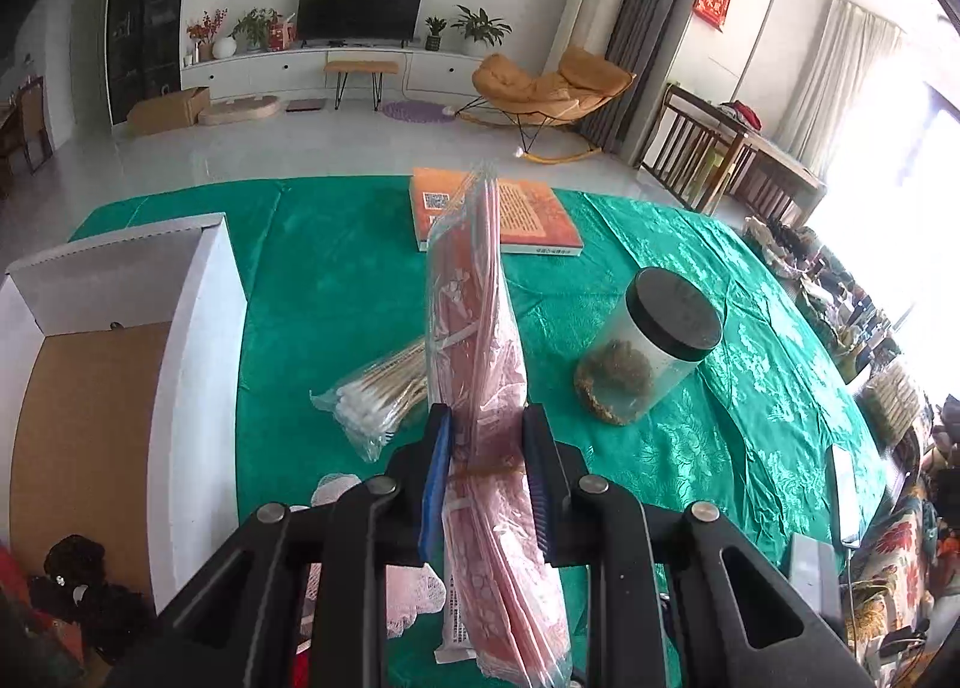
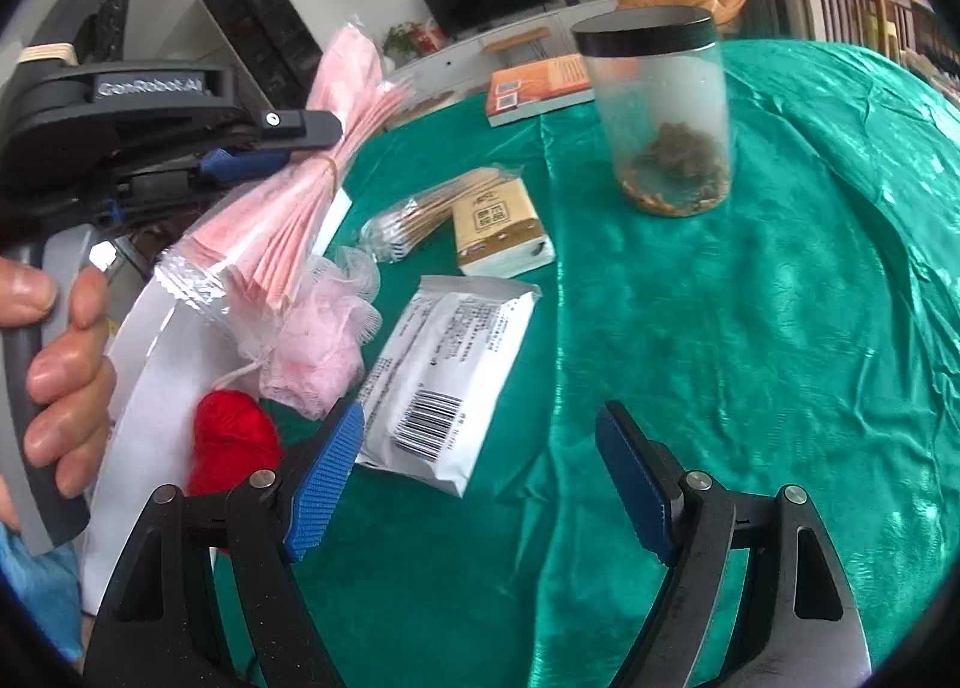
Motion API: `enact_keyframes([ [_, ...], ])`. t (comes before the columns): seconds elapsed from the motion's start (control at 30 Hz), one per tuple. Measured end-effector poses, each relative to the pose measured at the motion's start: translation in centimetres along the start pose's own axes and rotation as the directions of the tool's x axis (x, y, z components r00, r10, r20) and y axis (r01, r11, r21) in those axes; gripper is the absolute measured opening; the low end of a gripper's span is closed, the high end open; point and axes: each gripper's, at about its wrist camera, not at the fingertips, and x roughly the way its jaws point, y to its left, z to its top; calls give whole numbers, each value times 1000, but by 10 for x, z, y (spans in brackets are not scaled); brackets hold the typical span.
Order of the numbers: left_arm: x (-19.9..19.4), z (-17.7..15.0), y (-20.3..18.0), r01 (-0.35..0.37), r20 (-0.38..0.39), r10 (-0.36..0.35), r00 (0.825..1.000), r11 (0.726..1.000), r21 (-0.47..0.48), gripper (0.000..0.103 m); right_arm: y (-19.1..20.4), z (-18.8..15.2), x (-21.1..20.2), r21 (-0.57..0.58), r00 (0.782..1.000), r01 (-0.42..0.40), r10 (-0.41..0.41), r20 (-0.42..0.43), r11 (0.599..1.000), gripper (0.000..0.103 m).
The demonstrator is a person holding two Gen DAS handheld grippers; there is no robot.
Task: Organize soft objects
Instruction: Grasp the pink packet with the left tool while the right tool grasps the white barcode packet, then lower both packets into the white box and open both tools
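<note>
Gripping a pink cloth pack (image 1: pixel 480 352), left gripper (image 1: pixel 486 472) clamped on it, raised above the green desk (image 1: pixel 324 280).
White box (image 1: pixel 198 340) at left; right gripper (image 2: pixel 480 478) wide open, empty, over the desk beside a white packet (image 2: pixel 444 370).

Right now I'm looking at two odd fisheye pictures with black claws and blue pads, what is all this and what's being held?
No robot: a person holds a hand-operated claw in each hand, each with its own camera looking along the fingers. In the left camera's picture, the left gripper is shut on a pink bagged packet, lifted above the green tablecloth. In the right camera's picture, the right gripper is open and empty. On the cloth lie a white pouch, cotton swabs, a pink mesh puff, red yarn, a jar and a book.
</note>
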Motion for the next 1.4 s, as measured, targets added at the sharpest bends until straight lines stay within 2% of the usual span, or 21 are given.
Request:
enact_keyframes([
  [0.1, -21, -2, 9, -9, 35, 9, 999, 1000, -7, 23, 29, 12, 42, -7, 994, 14, -15, -112, 1000, 83],
  [0.17, -30, -6, 16, -17, 46, 18, 999, 1000, -13, 23, 48, 12, 59, -88, 985, 96, -107, -132, 991, 83],
  [0.2, -32, -9, 18, -20, 48, 20, 999, 1000, -17, 23, 54, 12, 68, -122, 974, 138, -157, -162, 983, 83],
  [0.23, -34, -11, 21, -19, 48, 20, 999, 1000, -22, 23, 56, 10, 73, -143, 965, 164, -189, -184, 976, 83],
  [0.33, -39, -17, 29, -1, 48, 3, 999, 999, -41, 23, 52, 6, 64, -211, 956, 180, -221, -193, 961, 74],
  [0.37, -42, -18, 31, 5, 52, -2, 999, 999, -44, 23, 42, 3, 53, -192, 956, 184, -221, -193, 964, 68],
  [0.47, -49, -22, 34, 15, 68, -12, 998, 999, -43, 23, -1, -3, 17, -128, 949, 245, -265, -173, 961, 66],
  [0.6, -51, -24, 33, 38, 78, -34, 996, 998, -52, 23, -82, -3, -32, 38, 956, 280, -275, -104, 959, 65],
  [0.67, -49, -24, 31, 50, 78, -45, 996, 997, -59, 23, -120, 13, -43, 108, 946, 321, -315, -73, 941, 65],
  [0.77, -51, -23, 30, 61, 75, -56, 996, 996, -60, 23, -161, 51, -42, 182, 943, 332, -333, -30, 926, 65],
  [0.9, -59, -22, 33, 66, 84, -60, 995, 995, -70, 23, -185, 97, -32, 231, 947, 304, -319, 30, 924, 65],
  [1.0, -69, -21, 38, 74, 98, -66, 993, 994, -84, 23, -193, 120, -36, 262, 940, 299, -330, 84, 918, 65],
  [1.1, -83, -22, 47, 80, 117, -69, 991, 992, -95, 23, -181, 135, -62, 262, 941, 255, -301, 155, 931, 65],
  [1.2, -100, -28, 62, 56, 123, -44, 991, 993, -99, 23, -143, 146, -87, 209, 951, 188, -231, 205, 960, 65],
  [1.3, -125, -37, 86, 3, 126, 12, 992, 993, -114, 23, -79, 149, -99, 114, 969, 96, -119, 216, 989, 65],
  [1.4, -153, -55, 121, -73, 125, 92, 988, 986, -152, 24, -2, 144, -101, 35, 980, -65, 57, 191, 997, 65],
])
